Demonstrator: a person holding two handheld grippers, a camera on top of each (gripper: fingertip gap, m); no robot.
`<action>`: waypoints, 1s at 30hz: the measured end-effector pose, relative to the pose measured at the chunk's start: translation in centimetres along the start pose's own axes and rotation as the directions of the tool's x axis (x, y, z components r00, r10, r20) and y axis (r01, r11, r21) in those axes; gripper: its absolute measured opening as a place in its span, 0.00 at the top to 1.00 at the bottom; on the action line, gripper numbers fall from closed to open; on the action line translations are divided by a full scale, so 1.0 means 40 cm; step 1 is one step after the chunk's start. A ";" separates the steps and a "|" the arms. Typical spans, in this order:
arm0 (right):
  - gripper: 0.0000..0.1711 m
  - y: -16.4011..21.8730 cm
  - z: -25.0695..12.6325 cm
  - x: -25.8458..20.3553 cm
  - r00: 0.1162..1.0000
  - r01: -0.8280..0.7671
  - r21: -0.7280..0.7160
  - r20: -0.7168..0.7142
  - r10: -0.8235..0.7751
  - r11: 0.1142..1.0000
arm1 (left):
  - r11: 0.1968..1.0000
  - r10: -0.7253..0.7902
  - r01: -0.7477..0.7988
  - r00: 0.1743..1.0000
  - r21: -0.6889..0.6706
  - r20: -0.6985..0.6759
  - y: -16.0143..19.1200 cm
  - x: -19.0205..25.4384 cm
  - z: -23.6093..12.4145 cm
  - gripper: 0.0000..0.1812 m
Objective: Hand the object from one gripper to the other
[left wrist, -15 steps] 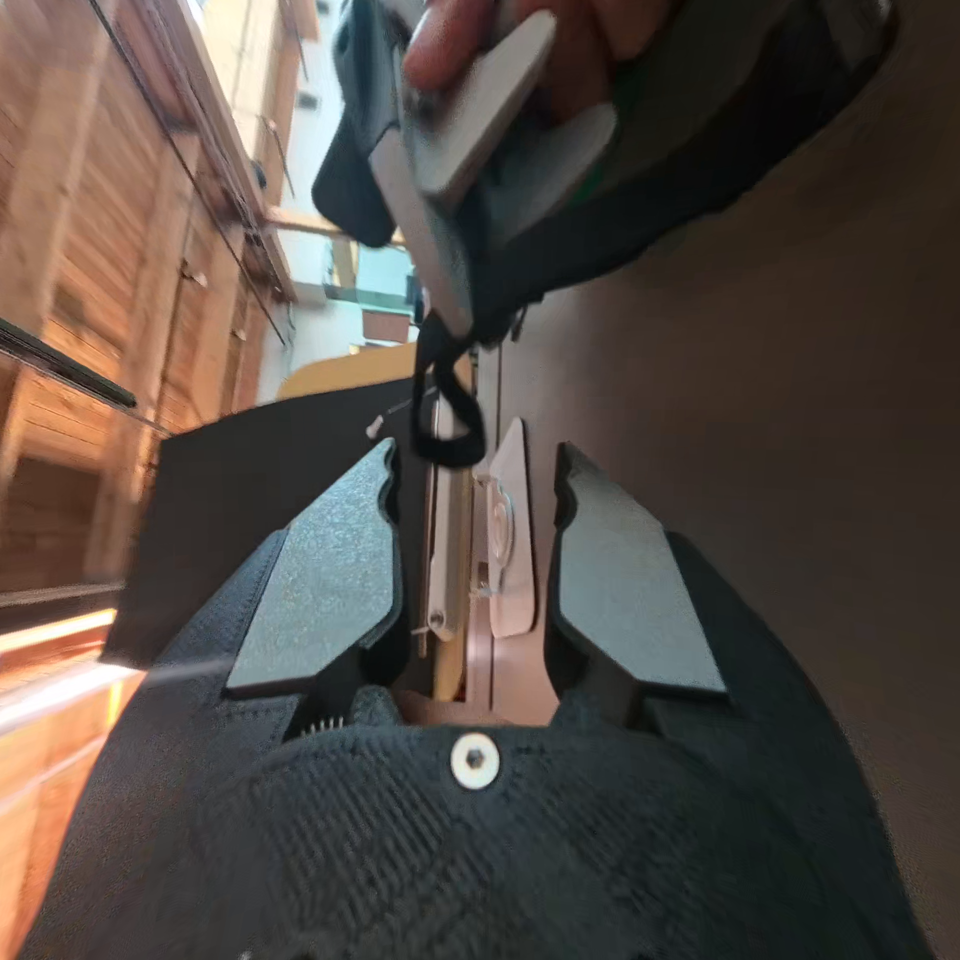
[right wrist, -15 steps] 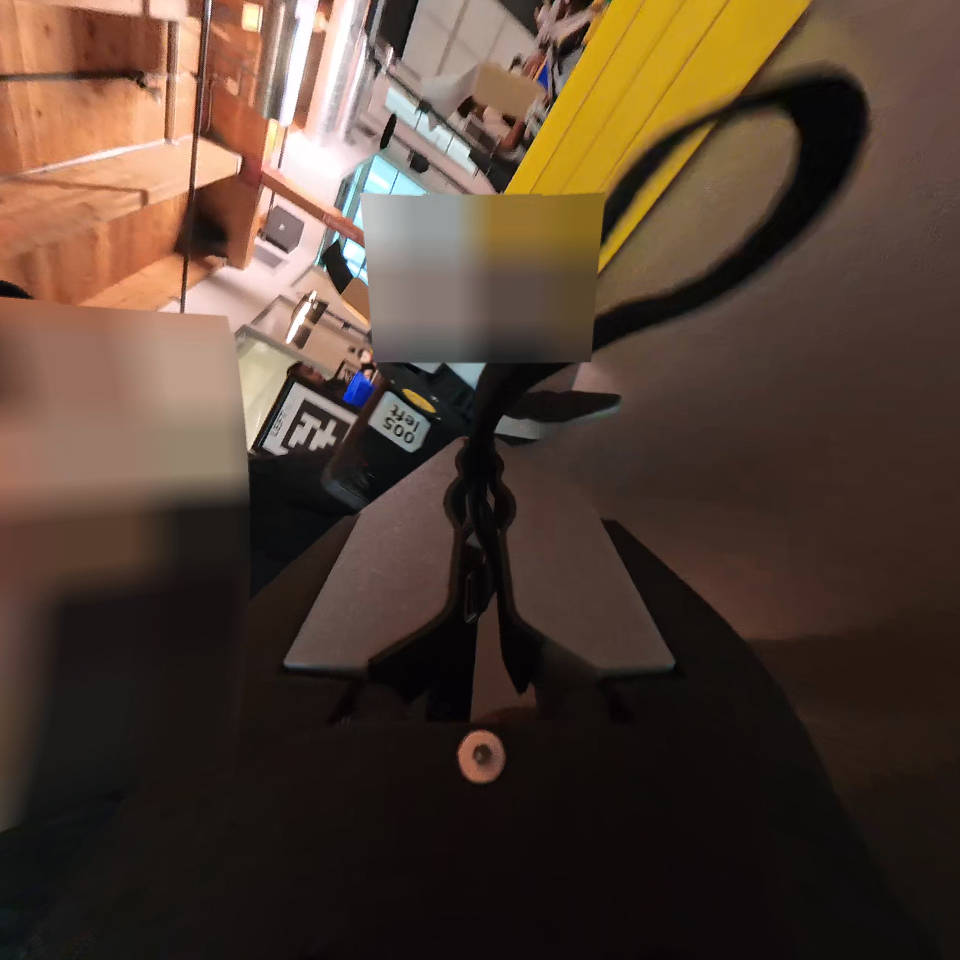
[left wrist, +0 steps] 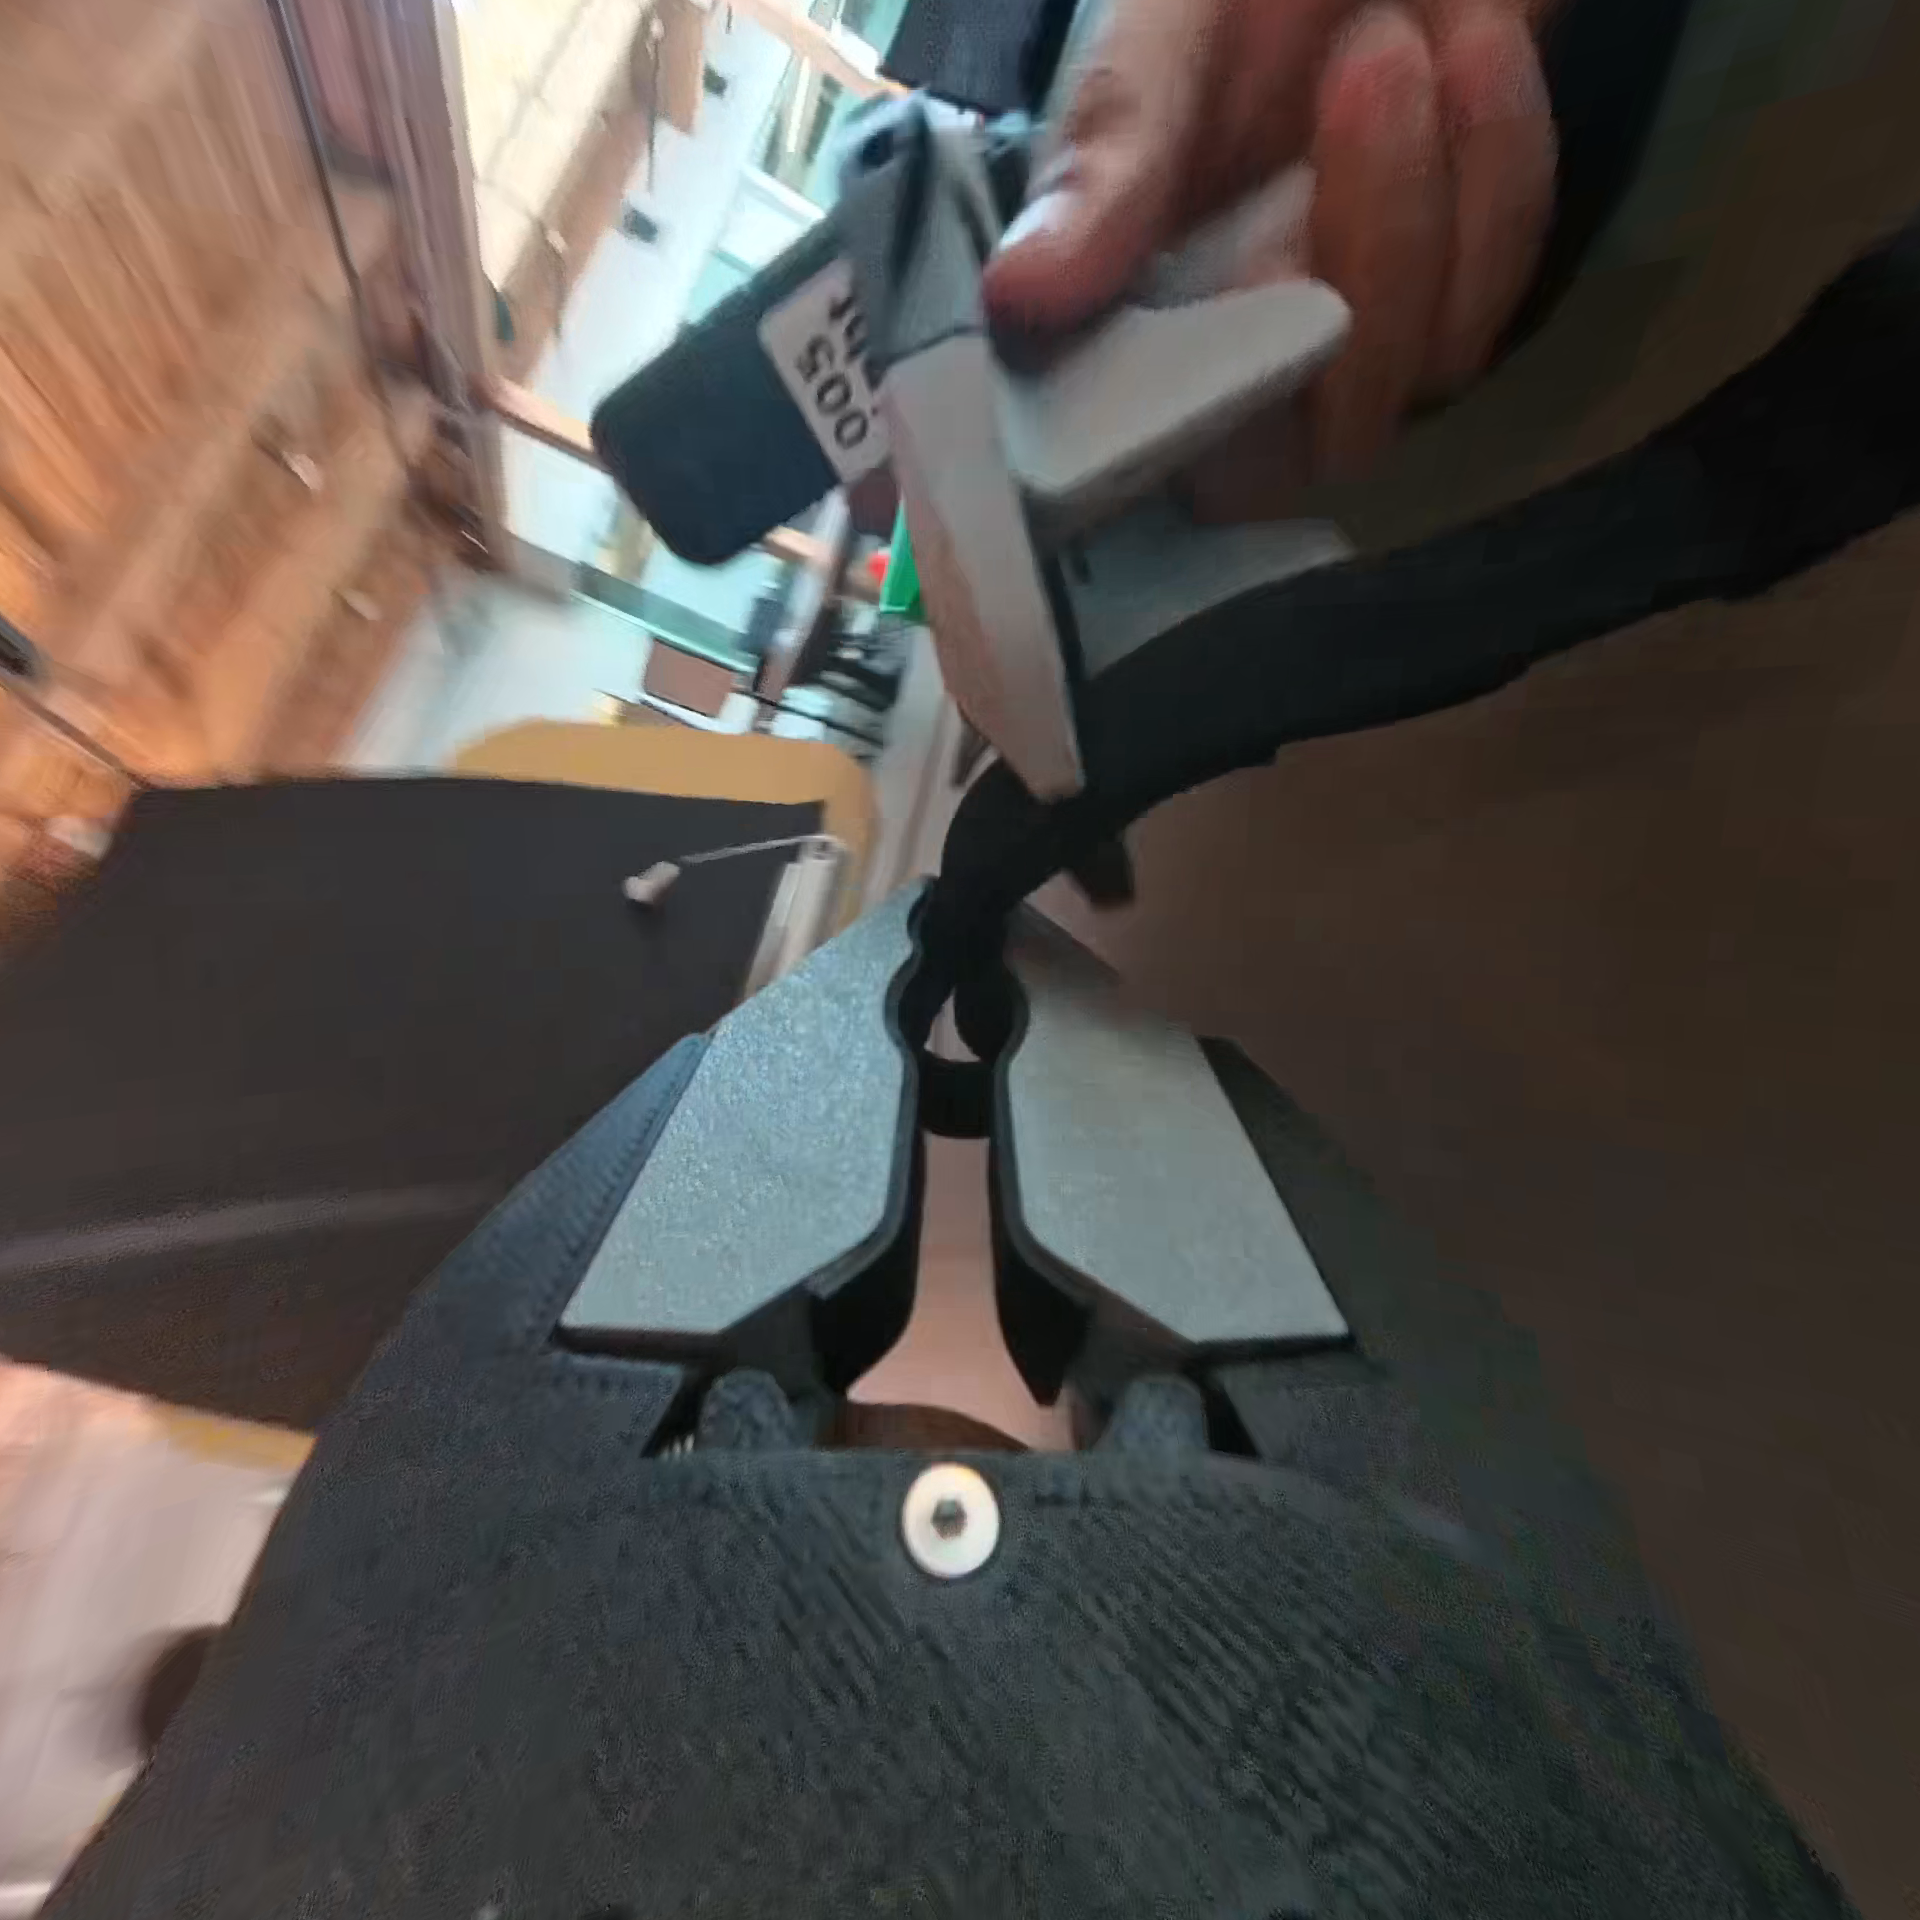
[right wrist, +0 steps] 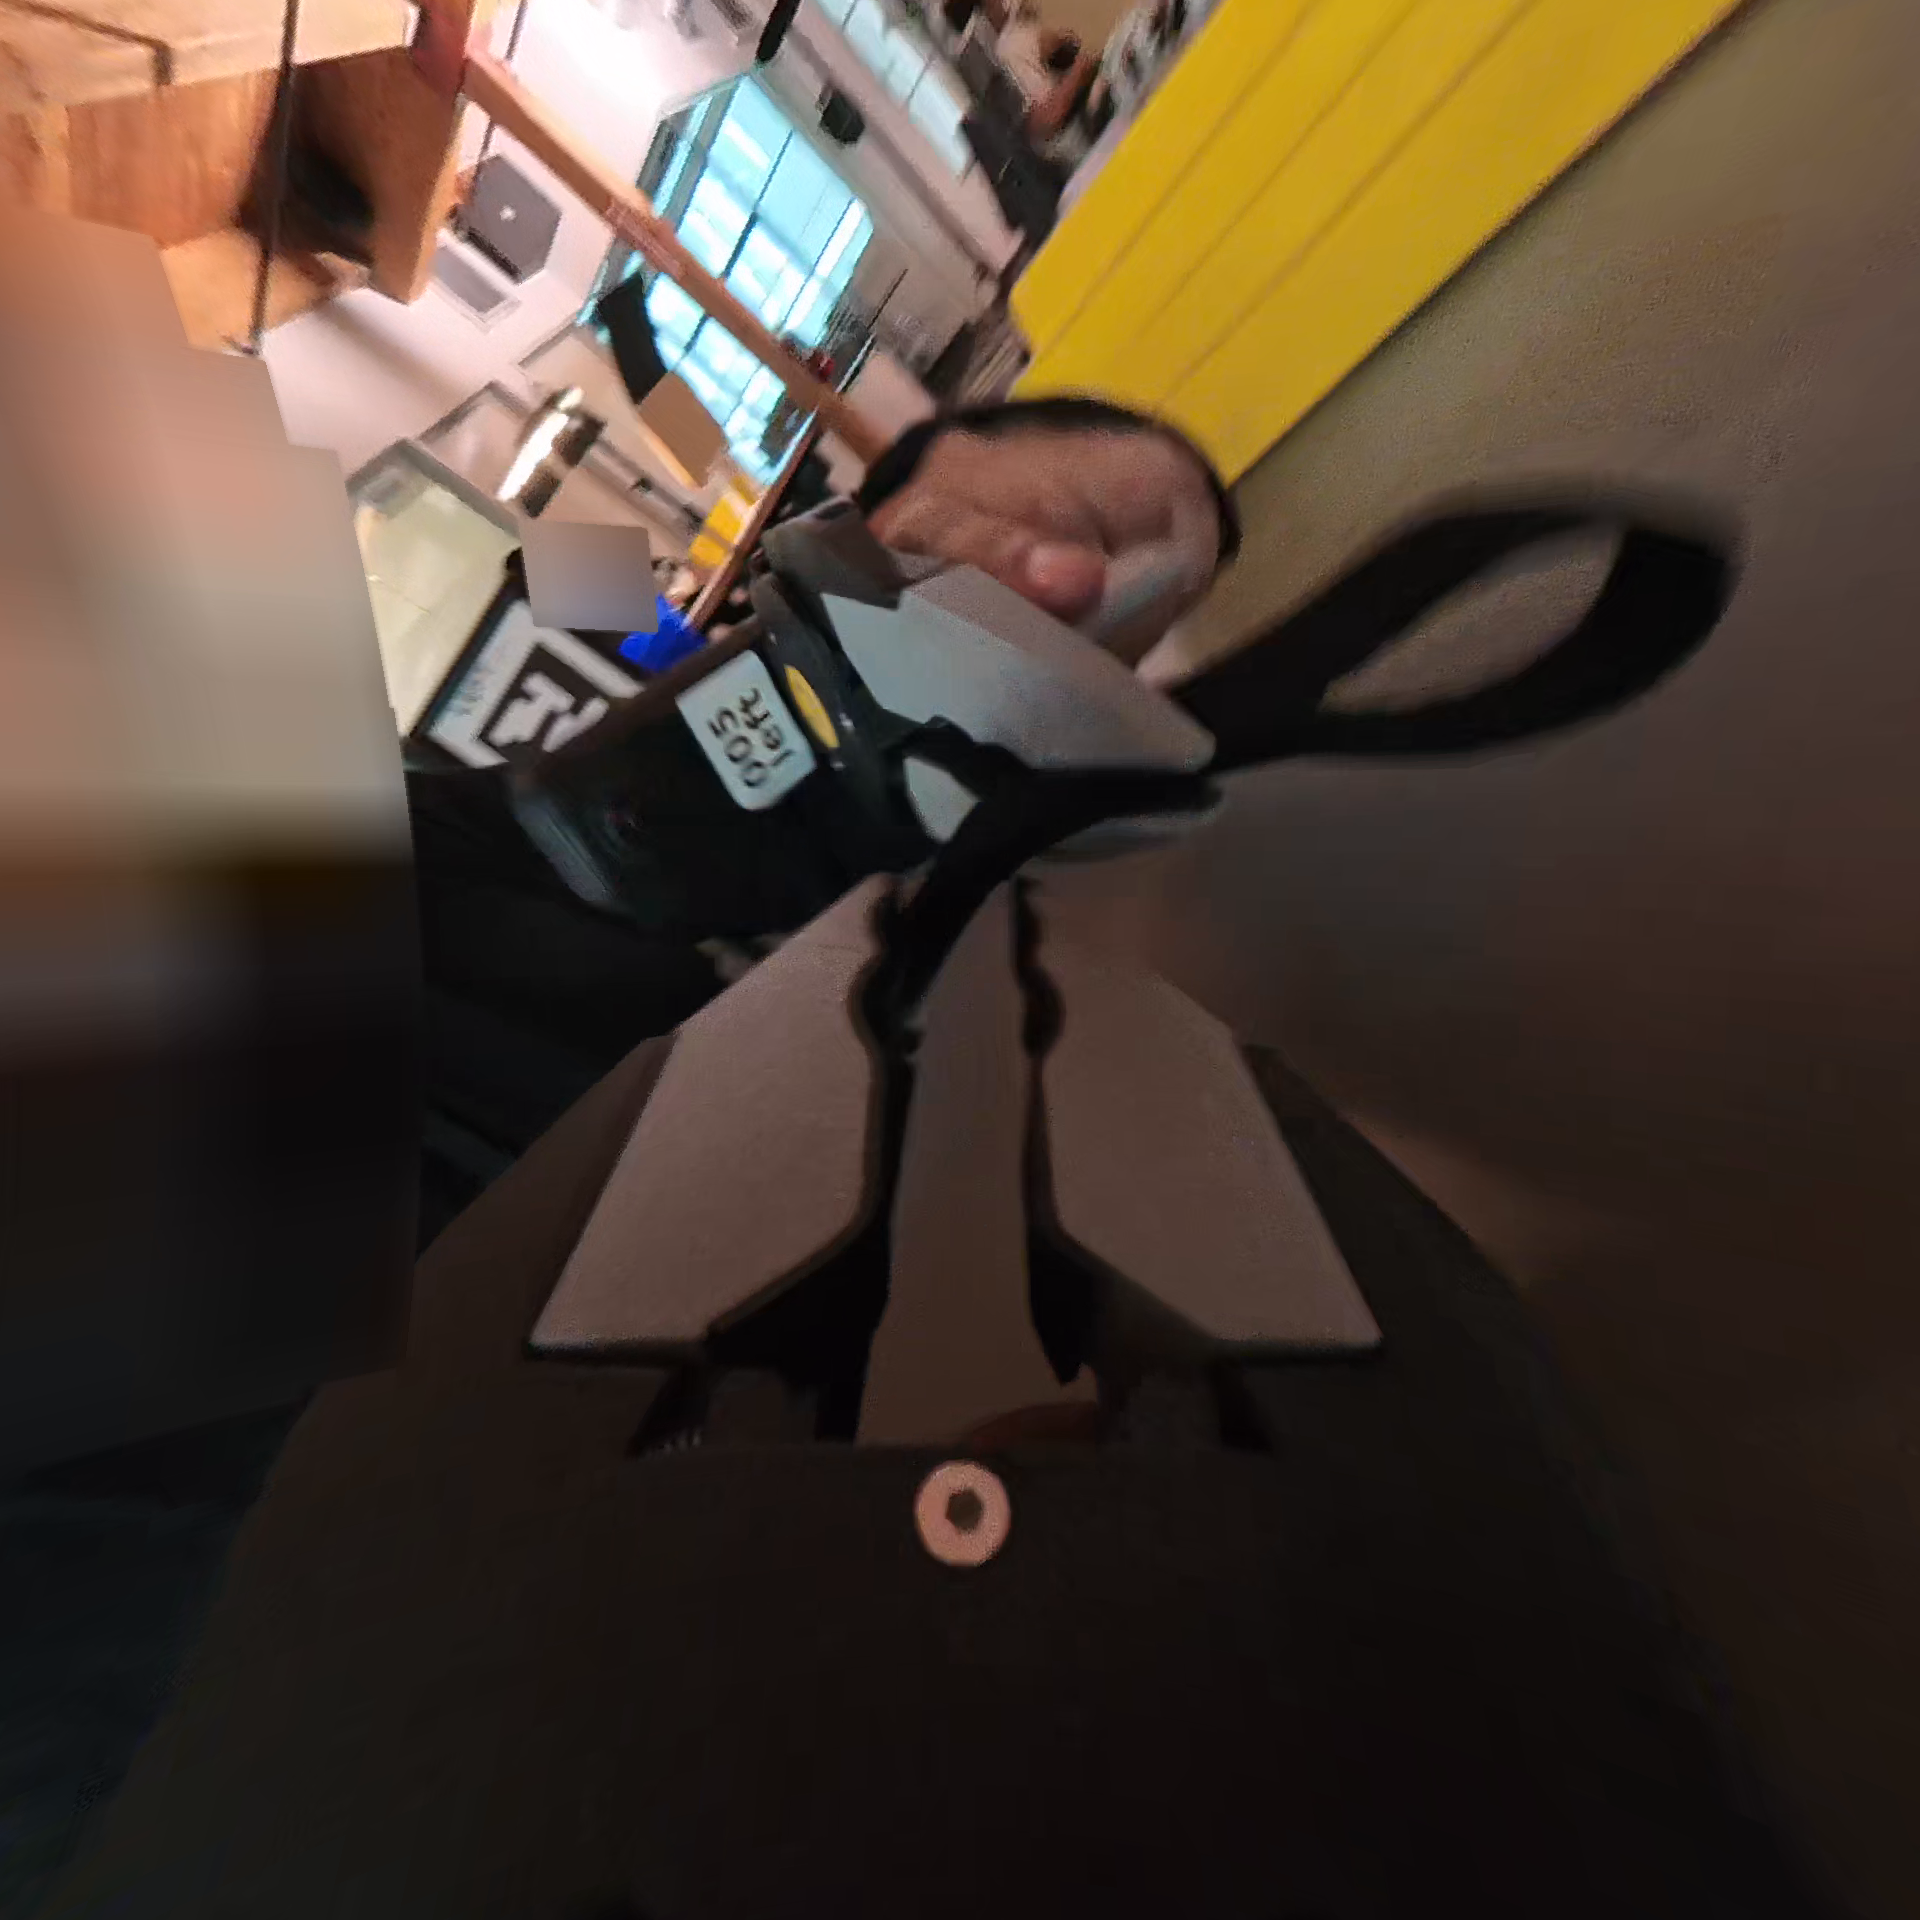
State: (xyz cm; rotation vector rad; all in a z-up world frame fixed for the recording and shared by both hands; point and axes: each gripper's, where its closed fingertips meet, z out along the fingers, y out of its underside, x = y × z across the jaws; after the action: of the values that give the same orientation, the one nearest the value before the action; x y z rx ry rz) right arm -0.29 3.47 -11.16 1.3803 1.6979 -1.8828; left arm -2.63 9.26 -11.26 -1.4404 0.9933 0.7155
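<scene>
The object is a black strap (left wrist: pixel 975 925) with a loop (right wrist: pixel 1475 665). My left gripper (left wrist: pixel 961 987) is shut on one end of the strap, pinched between its fingertips. My right gripper (right wrist: pixel 954 902) has its jaws apart; the strap runs out between its tips, lying against the left finger's inner edge, and its loop hangs free to the right. In the left wrist view the right gripper (left wrist: pixel 987 644) sits just above my tips, held by a hand (left wrist: pixel 1299 156). In the right wrist view the left gripper (right wrist: pixel 935 707) is close ahead, held by a hand (right wrist: pixel 1049 520).
A brown table top (left wrist: pixel 1558 1195) lies under both grippers. A black mat (left wrist: pixel 364 987) lies at the left. A yellow panel (right wrist: pixel 1299 208) stands at the far side. Wooden shelving (left wrist: pixel 156 364) is at the far left.
My left gripper has closed on the strap's end; it was open half a second ago. My right gripper's jaws, shut on the strap before, have parted. The two grippers have come closer together.
</scene>
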 end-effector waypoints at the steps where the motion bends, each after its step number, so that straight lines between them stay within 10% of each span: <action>1: 0.78 -0.021 -0.014 0.003 0.997 0.060 0.037 -0.045 -0.058 0.998 | 0.989 -0.143 0.144 0.989 0.025 -0.031 -0.007 -0.009 -0.001 0.99; 8: 0.65 -0.142 -0.145 -0.016 0.884 0.430 0.239 -0.308 -0.352 0.871 | 0.578 -0.780 0.816 0.546 -0.017 -0.307 -0.007 -0.042 -0.015 0.99; 15: 0.69 -0.117 -0.038 -0.023 0.711 0.645 0.046 -0.402 -0.577 0.763 | 0.328 -0.846 0.911 0.165 -0.251 -0.507 -0.050 0.048 -0.026 0.99; 17: 0.89 -0.114 -0.017 -0.024 0.722 0.639 0.044 -0.380 -0.579 0.768 | 0.285 -0.832 0.911 0.081 -0.298 -0.548 -0.070 0.069 -0.032 0.99; 24: 1.00 -0.166 -0.111 0.038 0.926 0.299 0.311 -0.322 -0.196 0.902 | 0.458 -0.825 0.857 0.311 -0.235 -0.472 -0.027 0.070 -0.017 0.63; 30: 1.00 -0.159 -0.130 -0.007 0.999 0.040 0.389 -0.043 -0.026 0.920 | 0.699 -0.707 0.709 0.665 -0.097 -0.241 0.073 -0.017 -0.037 0.68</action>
State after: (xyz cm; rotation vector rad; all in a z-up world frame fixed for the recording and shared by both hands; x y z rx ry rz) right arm -2.31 9.76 -6.23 1.5378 1.4163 -2.3222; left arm -5.70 8.06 -11.84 -1.7795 0.5247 -0.0677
